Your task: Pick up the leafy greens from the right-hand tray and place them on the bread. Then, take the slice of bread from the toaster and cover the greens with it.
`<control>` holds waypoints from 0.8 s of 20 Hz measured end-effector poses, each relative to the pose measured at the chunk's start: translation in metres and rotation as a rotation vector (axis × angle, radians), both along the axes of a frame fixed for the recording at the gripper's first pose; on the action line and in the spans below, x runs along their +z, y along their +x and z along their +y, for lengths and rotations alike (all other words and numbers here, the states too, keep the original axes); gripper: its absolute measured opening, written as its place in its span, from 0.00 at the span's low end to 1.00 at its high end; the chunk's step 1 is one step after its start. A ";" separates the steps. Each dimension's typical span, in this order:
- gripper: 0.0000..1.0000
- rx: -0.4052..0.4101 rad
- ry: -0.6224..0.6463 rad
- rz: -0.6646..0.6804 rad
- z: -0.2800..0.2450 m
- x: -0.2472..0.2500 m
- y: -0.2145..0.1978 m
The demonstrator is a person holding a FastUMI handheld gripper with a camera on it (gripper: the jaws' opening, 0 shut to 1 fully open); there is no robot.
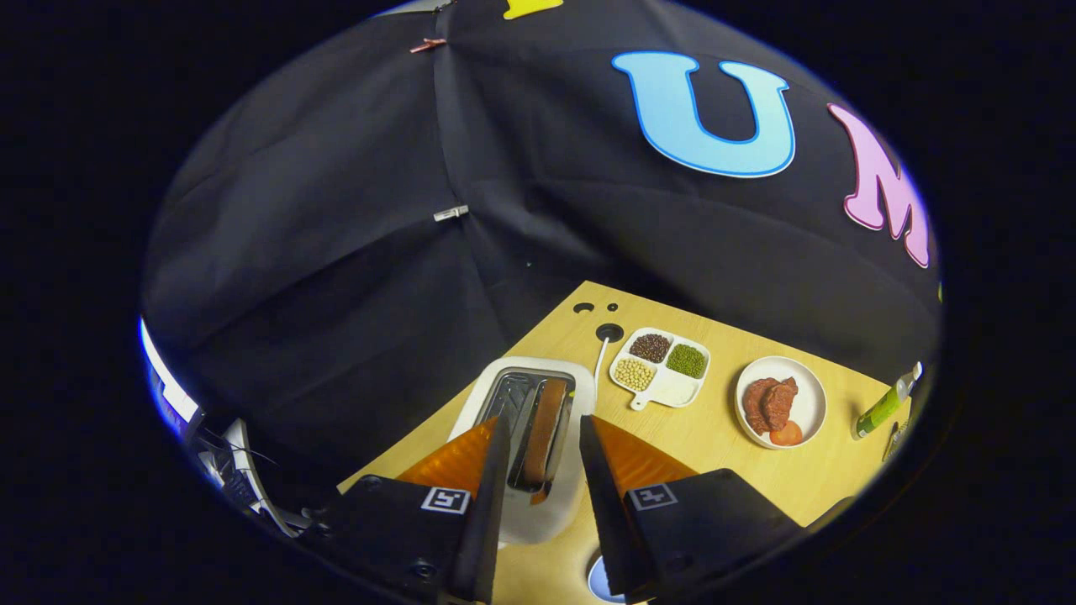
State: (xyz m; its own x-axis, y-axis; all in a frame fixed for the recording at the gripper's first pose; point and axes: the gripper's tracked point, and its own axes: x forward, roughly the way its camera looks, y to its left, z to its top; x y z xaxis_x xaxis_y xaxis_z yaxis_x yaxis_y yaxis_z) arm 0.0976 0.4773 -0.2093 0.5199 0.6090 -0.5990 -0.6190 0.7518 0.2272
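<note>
Wooden table (723,437): gripper (544,437) spread wide above toaster (521,512); bread slice (545,428) looks light, crumbly; grip its upper flat faces gently.

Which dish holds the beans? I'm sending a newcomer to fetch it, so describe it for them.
On the wooden table, look just beyond the white toaster that sits between the open gripper fingers. The white divided dish lies beside it. Unlike the round plate of meat, it has compartments of dark, green and pale beans.
</note>
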 end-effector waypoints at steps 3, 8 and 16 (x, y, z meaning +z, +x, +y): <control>0.53 -0.028 -0.042 0.021 0.013 -0.018 0.011; 0.47 -0.067 -0.120 0.058 0.023 -0.045 0.018; 0.11 -0.151 0.029 0.086 0.012 -0.005 0.022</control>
State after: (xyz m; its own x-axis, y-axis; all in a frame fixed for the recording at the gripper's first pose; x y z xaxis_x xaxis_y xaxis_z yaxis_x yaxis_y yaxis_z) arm 0.1198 0.4896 -0.2141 0.5546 0.5453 -0.6286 -0.4765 0.8274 0.2974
